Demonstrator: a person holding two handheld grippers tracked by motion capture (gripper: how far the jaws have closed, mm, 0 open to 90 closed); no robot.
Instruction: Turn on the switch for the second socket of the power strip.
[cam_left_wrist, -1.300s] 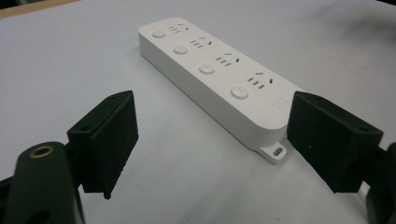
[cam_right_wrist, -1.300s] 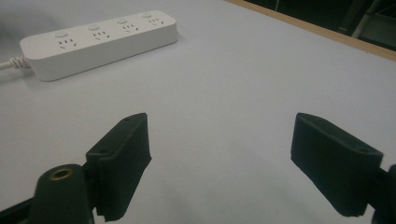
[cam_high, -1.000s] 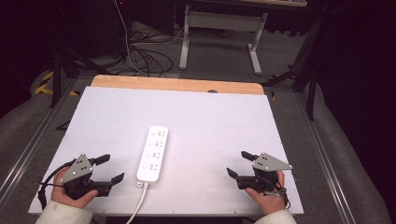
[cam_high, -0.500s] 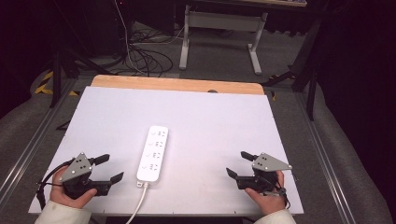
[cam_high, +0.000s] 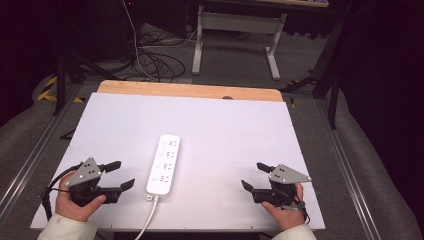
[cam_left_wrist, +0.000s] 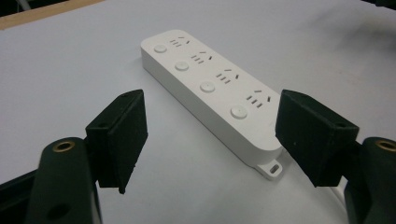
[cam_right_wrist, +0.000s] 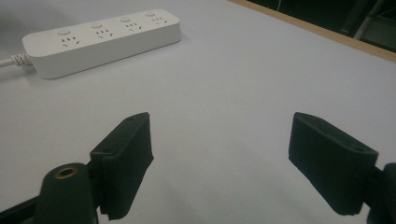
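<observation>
A white power strip (cam_high: 164, 163) with several sockets and round switches lies flat near the middle front of the white table, its cord (cam_high: 145, 223) running off the near edge. My left gripper (cam_high: 122, 176) rests at the front left, just left of the strip, open and holding nothing. In the left gripper view the strip (cam_left_wrist: 212, 87) lies ahead between the spread jaws. My right gripper (cam_high: 254, 177) sits at the front right, open and holding nothing, well apart from the strip. The right gripper view has the strip (cam_right_wrist: 100, 39) far off at upper left.
The white table top (cam_high: 220, 125) has a wooden strip (cam_high: 190, 91) along its far edge and metal rails at both sides. Beyond it on the dark floor lie cables (cam_high: 150, 60) and the legs of a desk frame (cam_high: 235, 35).
</observation>
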